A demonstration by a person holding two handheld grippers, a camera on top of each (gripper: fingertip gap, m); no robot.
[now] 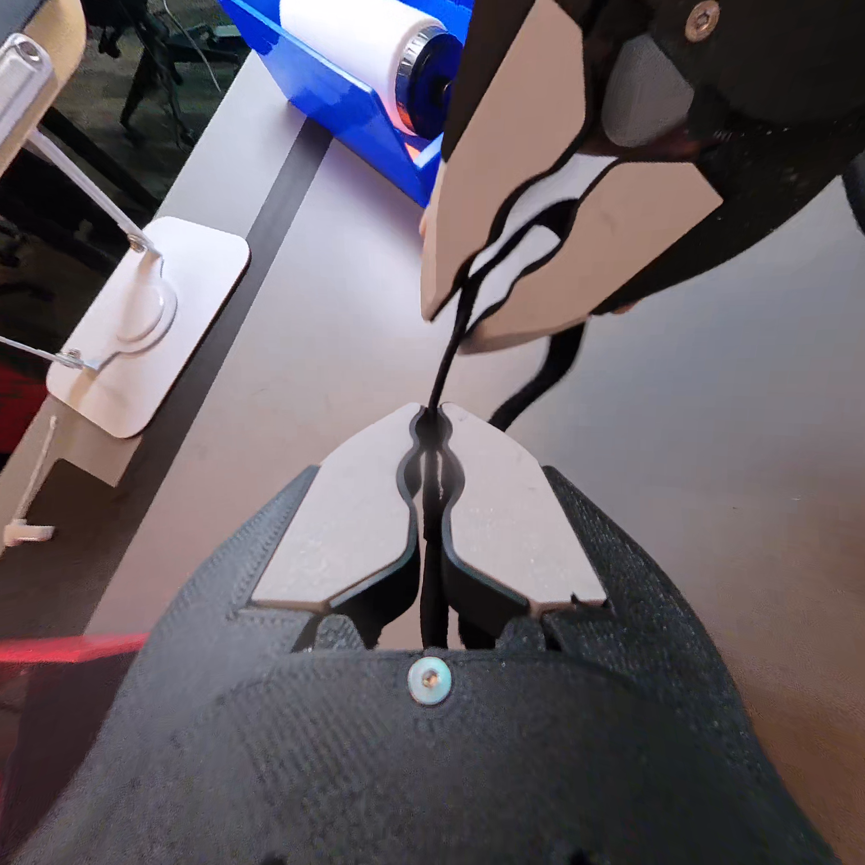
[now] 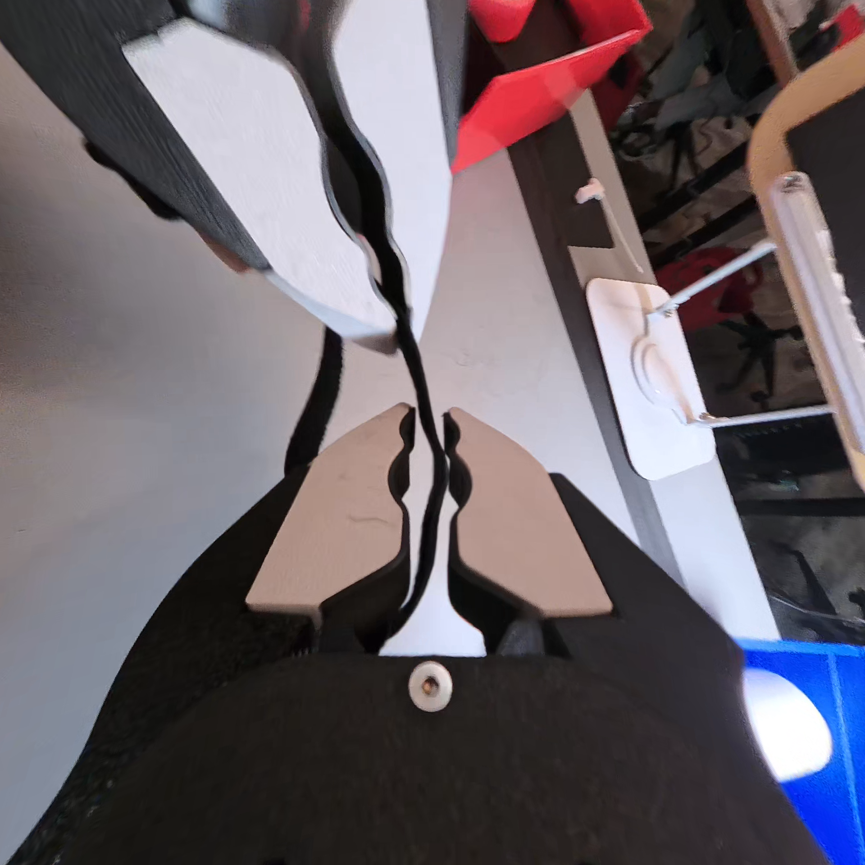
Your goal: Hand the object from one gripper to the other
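Observation:
The object is a thin black strap [image 1: 444, 370]. My left gripper [image 1: 428, 412] is shut on it, and the strap runs out past the fingertips. In the left wrist view the right gripper [image 1: 461, 318] comes in from the upper right, its tips around the same strap, and a loose blurred end hangs below it. In the right wrist view the strap [image 2: 416, 374] runs between the fingers of my right gripper [image 2: 429, 412]. Those fingers stand slightly apart, and the strap only brushes the right one. The left gripper [image 2: 398, 323] holds the strap just ahead.
Both grippers hover over a grey table [image 1: 702, 421]. A blue bin [image 1: 337, 93] holding a white roll [image 1: 355, 42] stands behind and also shows in the right wrist view [image 2: 819, 692]. A white stand base [image 1: 150, 323] [image 2: 650, 374] sits at the table edge. A red bin [image 2: 529, 93] is farther off.

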